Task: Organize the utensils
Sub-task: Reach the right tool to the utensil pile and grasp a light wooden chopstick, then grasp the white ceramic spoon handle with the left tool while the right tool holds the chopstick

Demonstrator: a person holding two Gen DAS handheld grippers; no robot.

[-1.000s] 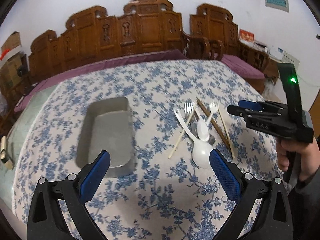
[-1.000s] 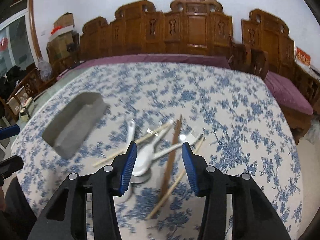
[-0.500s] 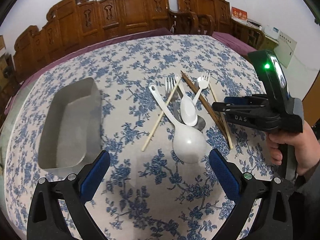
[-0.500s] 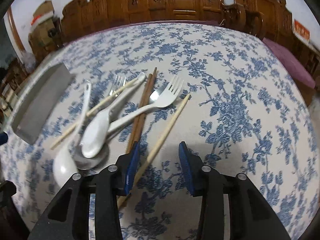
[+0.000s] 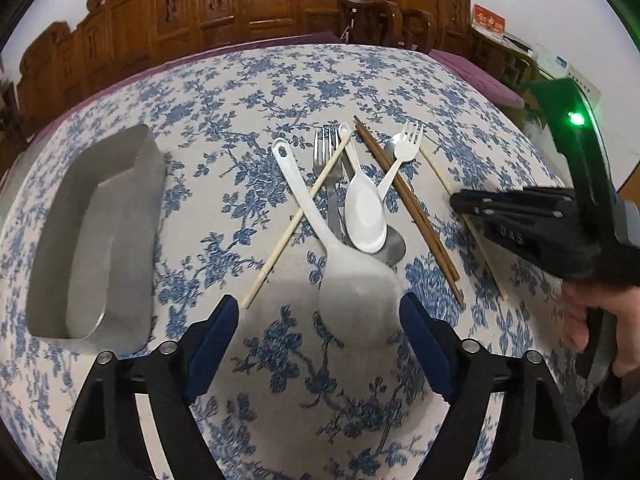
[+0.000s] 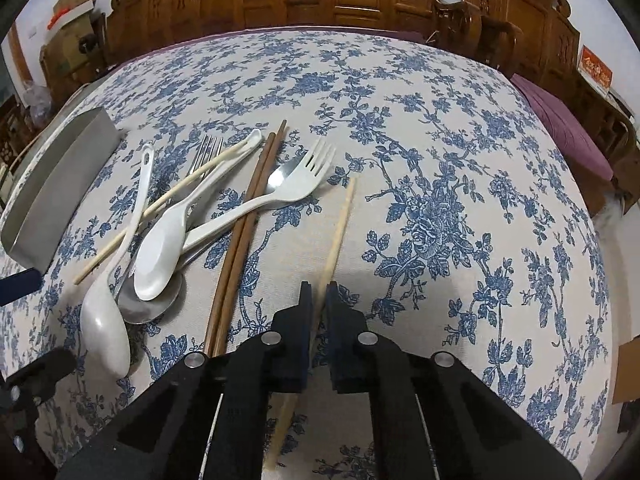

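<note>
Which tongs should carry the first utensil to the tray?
Right. The right tongs are shut on the pale chopstick; the left tongs hover open, empty, though nearer the tray.

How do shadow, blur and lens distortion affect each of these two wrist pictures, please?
Left wrist view: a soft shadow dims the large white plastic ladle; the right gripper and its hand look smeared; the floral tablecloth bulges. Right wrist view: sharp, shadow beside the pale bamboo chopstick; black corners.

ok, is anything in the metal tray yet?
No: in the left wrist view the metal tray shows only its bare grey floor, and the utensils all lie on the tablecloth beside it.
</note>
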